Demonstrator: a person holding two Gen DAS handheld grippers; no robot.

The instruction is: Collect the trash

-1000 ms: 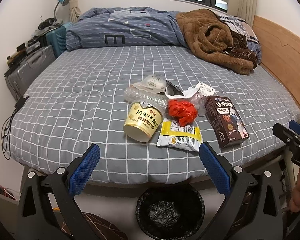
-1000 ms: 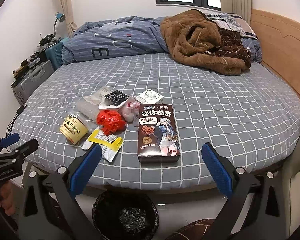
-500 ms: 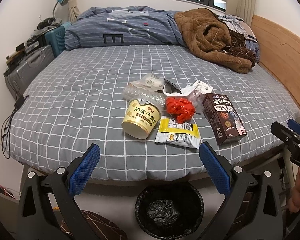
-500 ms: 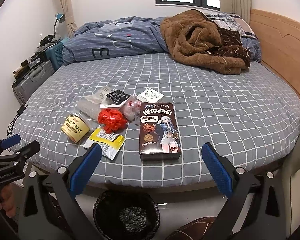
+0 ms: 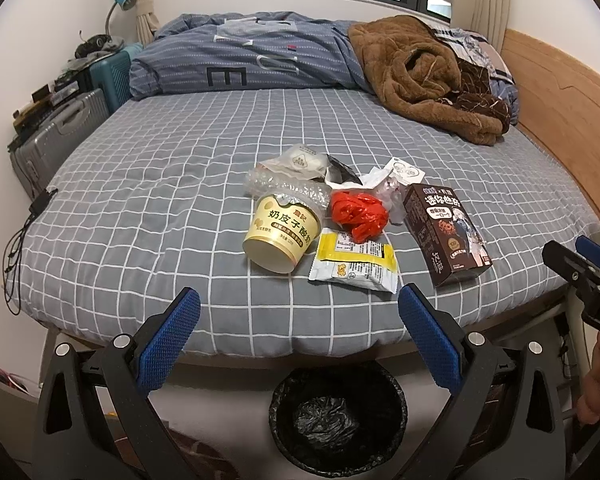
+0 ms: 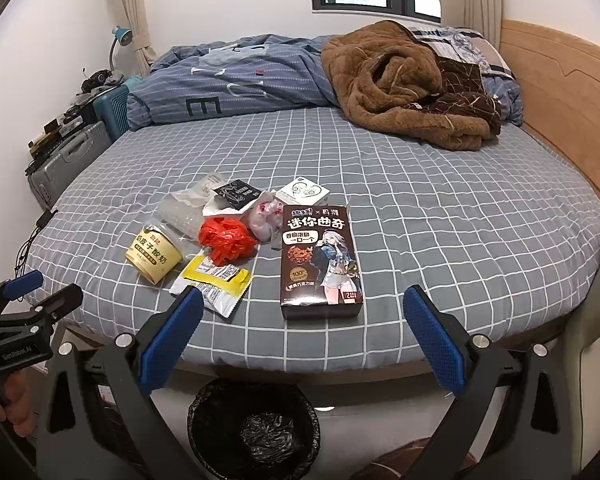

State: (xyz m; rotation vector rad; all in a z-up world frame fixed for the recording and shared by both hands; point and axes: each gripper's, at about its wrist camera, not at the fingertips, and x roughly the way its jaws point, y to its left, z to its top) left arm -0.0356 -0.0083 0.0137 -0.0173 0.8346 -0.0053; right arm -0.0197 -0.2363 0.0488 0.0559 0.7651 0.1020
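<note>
The bed (image 5: 148,184), under a grey checked sheet, carries all the trash in one cluster near its front edge, and a black-lined bin (image 5: 338,416) stands on the floor just below. Nothing is picked up yet; this looks like the approach before a first grasp. The cookie box (image 6: 320,260) lies flat ahead of the right gripper (image 6: 303,340), which is spread wide and empty. The yogurt cup (image 5: 282,234) lies on its side ahead of the left gripper (image 5: 299,338), equally released. Beside the cup lie a yellow snack packet (image 5: 354,266) and a red plastic bag (image 5: 358,212). Next, either gripper must reach forward, straddle its item, then clench.
</note>
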